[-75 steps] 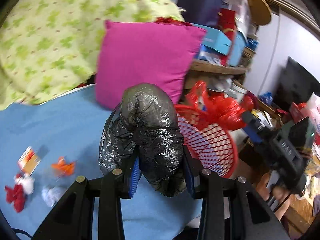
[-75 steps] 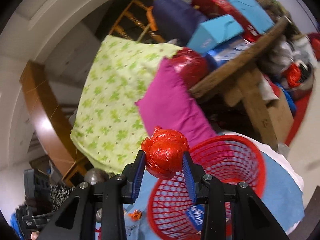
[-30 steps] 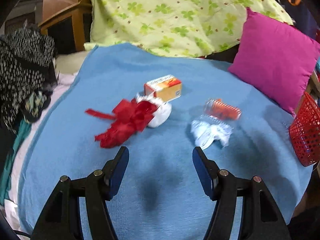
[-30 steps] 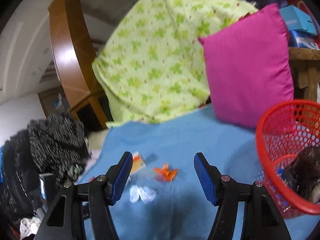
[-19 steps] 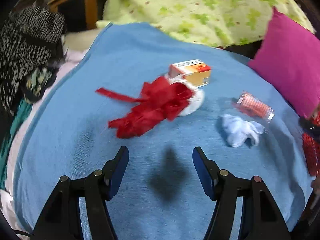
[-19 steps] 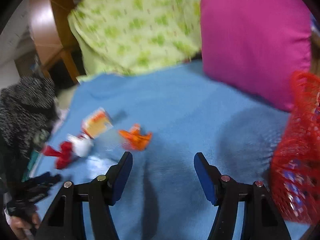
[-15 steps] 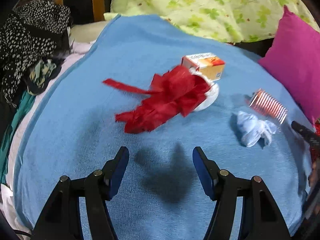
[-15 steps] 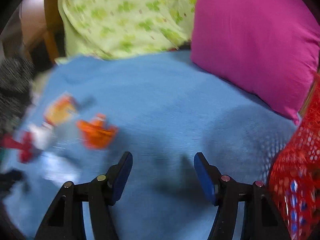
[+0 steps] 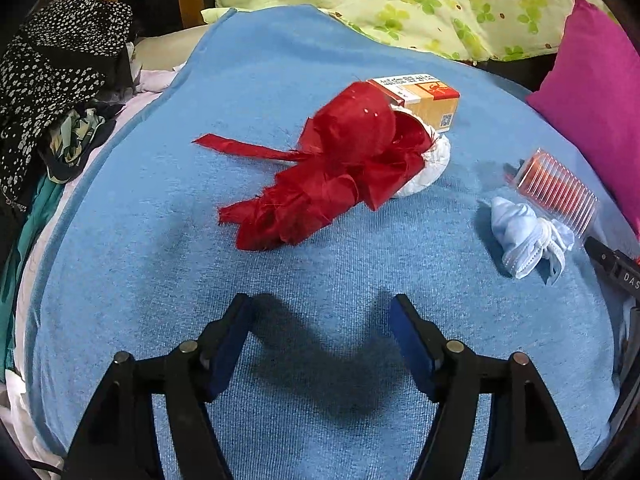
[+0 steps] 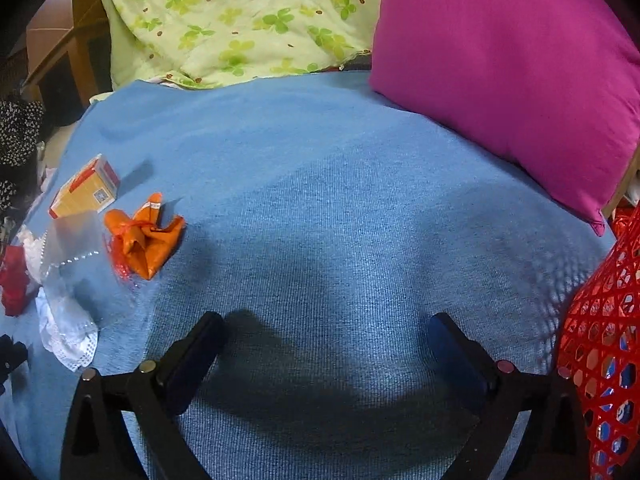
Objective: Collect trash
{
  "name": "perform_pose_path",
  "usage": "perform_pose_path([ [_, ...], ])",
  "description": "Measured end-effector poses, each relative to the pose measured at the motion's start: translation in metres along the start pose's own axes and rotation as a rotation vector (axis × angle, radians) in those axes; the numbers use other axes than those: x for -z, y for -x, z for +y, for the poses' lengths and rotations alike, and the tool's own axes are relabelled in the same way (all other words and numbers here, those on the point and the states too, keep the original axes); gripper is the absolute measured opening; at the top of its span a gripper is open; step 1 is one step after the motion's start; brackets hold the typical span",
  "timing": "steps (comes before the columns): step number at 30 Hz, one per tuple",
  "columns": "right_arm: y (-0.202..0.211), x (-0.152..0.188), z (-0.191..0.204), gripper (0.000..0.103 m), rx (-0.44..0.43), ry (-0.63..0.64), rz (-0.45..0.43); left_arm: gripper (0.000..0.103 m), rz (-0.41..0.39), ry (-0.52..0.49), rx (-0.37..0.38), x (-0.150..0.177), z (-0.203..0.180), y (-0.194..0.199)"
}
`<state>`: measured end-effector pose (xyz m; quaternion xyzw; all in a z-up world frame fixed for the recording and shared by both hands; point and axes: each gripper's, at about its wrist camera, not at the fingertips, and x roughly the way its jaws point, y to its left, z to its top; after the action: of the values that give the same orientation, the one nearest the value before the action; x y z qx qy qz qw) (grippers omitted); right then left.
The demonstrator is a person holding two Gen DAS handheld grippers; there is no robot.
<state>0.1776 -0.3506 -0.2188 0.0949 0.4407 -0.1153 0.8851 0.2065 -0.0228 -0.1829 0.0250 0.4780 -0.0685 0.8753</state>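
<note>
Trash is scattered on the blue blanket (image 9: 160, 240) on the bed. Left wrist view: red cloth scrap (image 9: 332, 168) at centre, lying partly over a white wad (image 9: 428, 168), touching it. Small orange carton (image 9: 420, 98) just behind both, against the cloth. To the right, a crumpled pale-blue face mask (image 9: 524, 240), and touching its far side a clear ribbed plastic cup (image 9: 556, 188) on its side with something orange-red inside.

Right wrist view: same cluster at far left. Orange wrapper (image 10: 144, 240) near the carton (image 10: 84, 192); clear plastic (image 10: 68, 240) beside it, mask (image 10: 68, 332) nearer the camera, red cloth (image 10: 14, 280) at the edge.

Red mesh basket (image 10: 600, 340) at the right edge of the right view, with items inside that I can't make out.

Left hand-held gripper (image 9: 320, 320): pitched steeply down at the blanket, just short of the red cloth, jaws apart and just opened wider, nothing between them. Its shadow falls right under the fingers.

Right hand-held gripper (image 10: 324, 336): also angled steeply down, over bare blanket between the trash cluster and the basket. Jaws have just spread to full width, empty. Its tip shows at the right edge of the left view, near the mask.

Magenta pillow (image 10: 520, 80) and green clover-print quilt (image 10: 240, 20) behind. Dark spotted clothing (image 9: 52, 80) piled off the left side of the bed.
</note>
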Motion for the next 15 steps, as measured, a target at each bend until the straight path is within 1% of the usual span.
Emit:
perform_pose_path([
  [2, 0.0006, 0.0004, -0.0001, 0.103, 0.002, 0.002, 0.0, 0.08, 0.006, -0.001, 0.004, 0.0015, -0.0018, -0.0008],
  [5, 0.0021, 0.0011, 0.0, 0.103, 0.001, 0.001, 0.0, 0.083, 0.008, 0.0, 0.0, 0.0031, -0.0035, -0.0009],
  [11, -0.0003, -0.0008, 0.0025, 0.103, 0.003, 0.003, 0.0, 0.09, 0.017, 0.021, 0.015, 0.0022, -0.0016, -0.0031],
  [15, -0.0005, -0.0005, 0.0019, 0.103, 0.004, 0.003, 0.0, 0.098, 0.028, 0.025, 0.007, 0.0018, -0.0027, -0.0076],
])
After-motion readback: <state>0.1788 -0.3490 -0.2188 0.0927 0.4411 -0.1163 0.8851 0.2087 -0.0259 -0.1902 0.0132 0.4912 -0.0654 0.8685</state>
